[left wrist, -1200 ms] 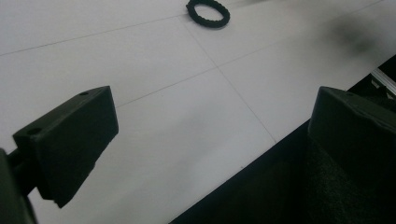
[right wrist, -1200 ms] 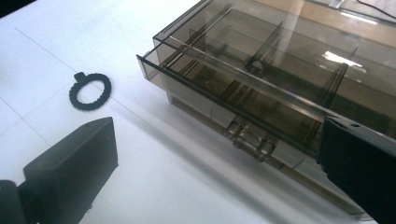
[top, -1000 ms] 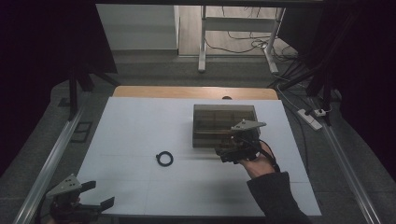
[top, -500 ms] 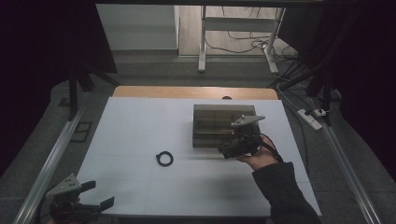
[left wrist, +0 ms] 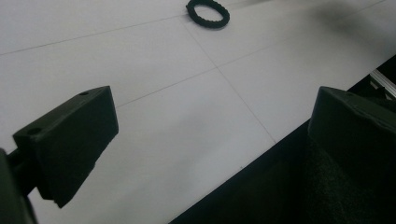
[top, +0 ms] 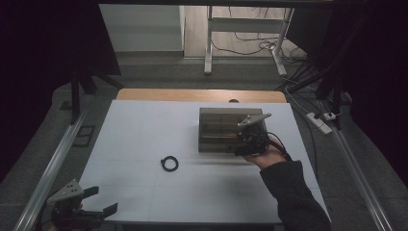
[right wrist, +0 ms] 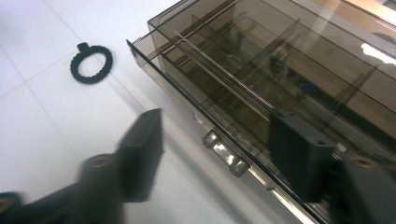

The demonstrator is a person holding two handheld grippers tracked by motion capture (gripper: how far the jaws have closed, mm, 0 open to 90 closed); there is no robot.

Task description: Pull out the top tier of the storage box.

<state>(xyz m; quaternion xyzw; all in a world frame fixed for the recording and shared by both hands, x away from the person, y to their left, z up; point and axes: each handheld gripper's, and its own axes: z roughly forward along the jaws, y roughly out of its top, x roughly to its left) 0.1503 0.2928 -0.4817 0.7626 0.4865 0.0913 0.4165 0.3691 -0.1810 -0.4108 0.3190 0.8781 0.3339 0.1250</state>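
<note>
A dim room with dark curtains at both sides surrounds a white table [top: 144,125], and beyond its far wooden edge a metal stand and loose cables sit on the floor. Thin lines divide the table top into large squares.

At the near left corner of the table, the left tongs [top: 98,204] hang just over the edge, held low with the grey three-cornered plate on top. Their jaws are spread wide with nothing between them; in the left gripper view one jaw stands over the white top and the other over the dark gap beside the table.

Near the middle of the table lies a small black ring [top: 169,163] with a ribbed rim and a little tab, flat on the surface and well apart from both tongs.

Right of the middle stands a smoky see-through box [top: 219,127] with thin dividers that split it into compartments. Its near long wall carries a small silvery latch [right wrist: 225,152].

The right tongs [top: 240,147] are at the box's near right corner, held by a hand in a dark sleeve. Their jaws have just been closing and now stand half spread, one over the table in front of the box, the other over the box's edge, the latch between them but untouched.
</note>
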